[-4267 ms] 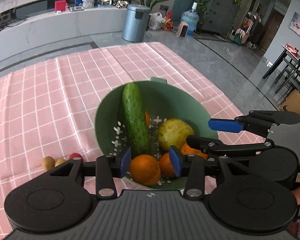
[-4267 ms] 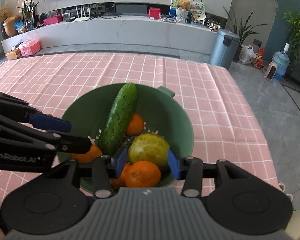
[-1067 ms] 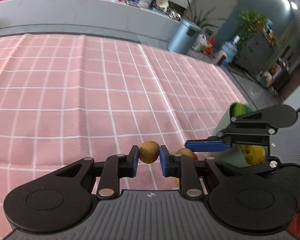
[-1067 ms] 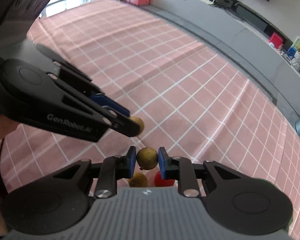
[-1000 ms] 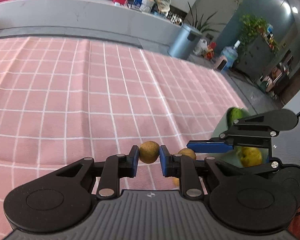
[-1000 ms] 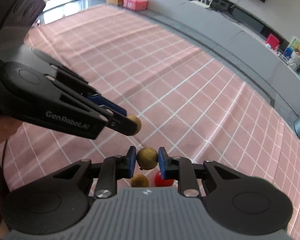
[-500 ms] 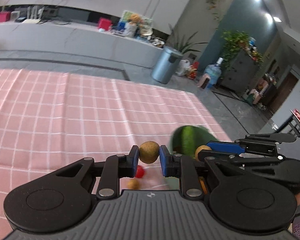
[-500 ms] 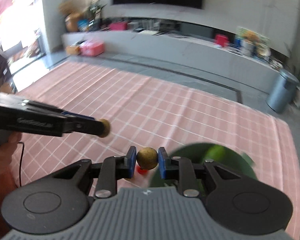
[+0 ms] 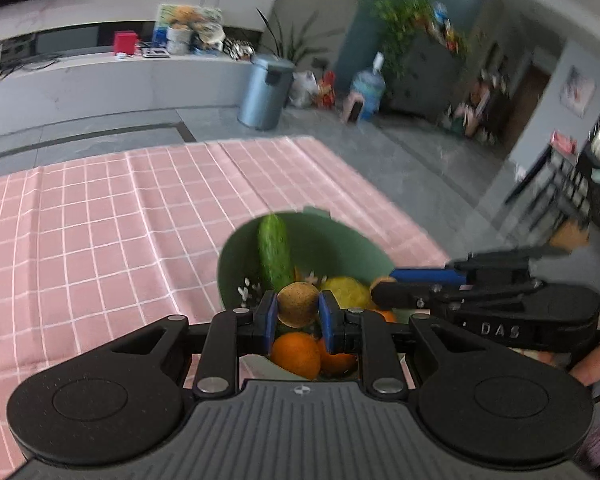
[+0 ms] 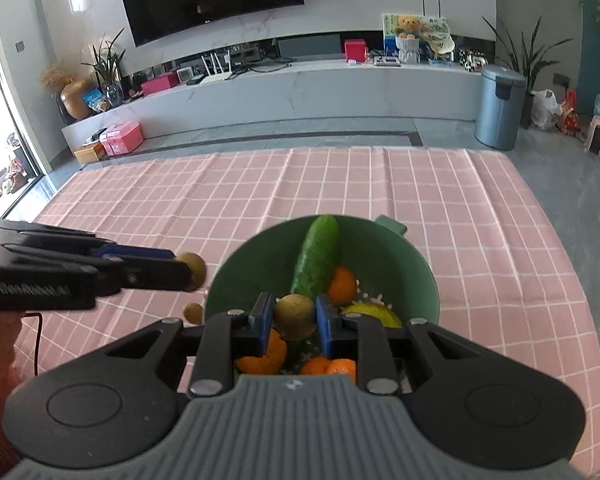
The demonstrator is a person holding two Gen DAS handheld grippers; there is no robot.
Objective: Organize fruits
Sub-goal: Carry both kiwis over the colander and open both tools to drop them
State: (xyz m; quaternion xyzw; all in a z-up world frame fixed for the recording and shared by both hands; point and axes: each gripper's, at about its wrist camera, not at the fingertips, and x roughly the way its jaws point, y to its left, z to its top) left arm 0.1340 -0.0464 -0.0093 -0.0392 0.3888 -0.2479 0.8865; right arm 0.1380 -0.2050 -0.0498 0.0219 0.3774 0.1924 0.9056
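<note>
My left gripper [image 9: 298, 311] is shut on a small brown round fruit [image 9: 298, 309] and holds it over the near rim of the green bowl [image 9: 340, 236]. My right gripper [image 10: 295, 317] is shut on a second brown round fruit [image 10: 295, 316] above the same bowl [image 10: 420, 272]. The bowl holds a cucumber [image 10: 318, 258], oranges [image 10: 342, 285] and a yellow-green fruit [image 10: 374, 314]. In the right wrist view the left gripper [image 10: 188, 270] comes in from the left with its fruit [image 10: 192, 265], beside the bowl's left rim. A third brown fruit [image 10: 193, 312] lies on the cloth left of the bowl.
The bowl stands on a pink checked tablecloth [image 10: 380, 188] near the table's right edge [image 9: 380, 196]. Beyond the table are grey floor, a steel bin [image 10: 498, 106] and a long white counter [image 10: 300, 88].
Both grippers, each shut on a brown fruit, have risen from the cloth and swung right to the green bowl. The bowl now fills the centre of both views.
</note>
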